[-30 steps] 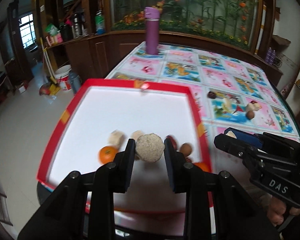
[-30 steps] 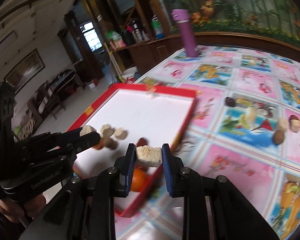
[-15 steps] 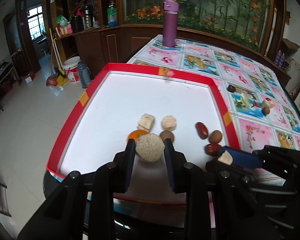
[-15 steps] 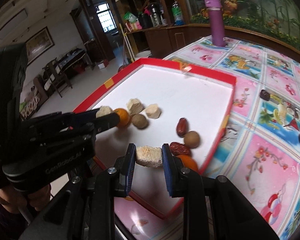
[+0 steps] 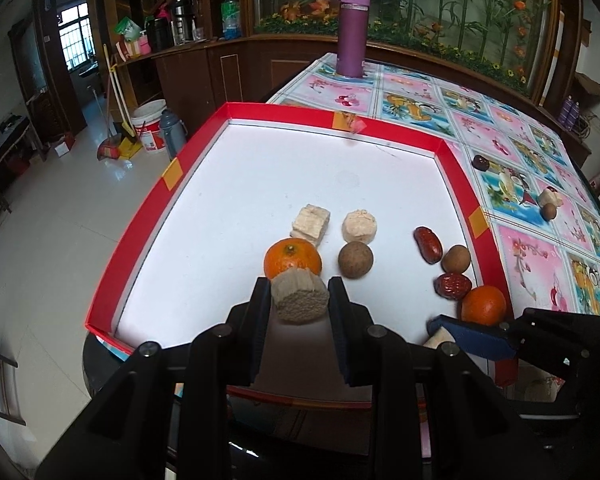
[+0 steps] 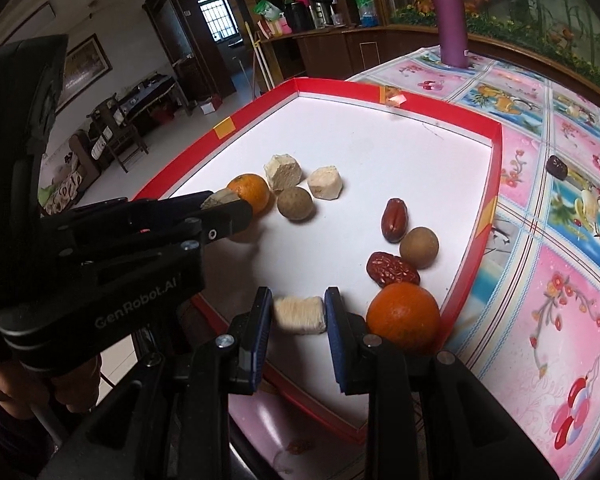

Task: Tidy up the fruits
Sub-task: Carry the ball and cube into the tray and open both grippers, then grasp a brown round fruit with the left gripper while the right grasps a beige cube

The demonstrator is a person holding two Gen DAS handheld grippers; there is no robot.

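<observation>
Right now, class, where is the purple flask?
In both wrist views the purple flask stands upright at the far end of the table, on the patterned cloth beyond the red tray, apart from all the fruit.

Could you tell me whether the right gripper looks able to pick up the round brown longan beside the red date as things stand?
Probably not yet: the right gripper is shut on a pale puffed cube. The round brown longan itself lies uncovered in the red-rimmed white tray, just ahead, so access seems free once the cube is released.

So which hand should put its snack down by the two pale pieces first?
Probably the left gripper: its crumbly piece hangs just behind the orange next to them. The right gripper is nearer the tray's corner.
</observation>
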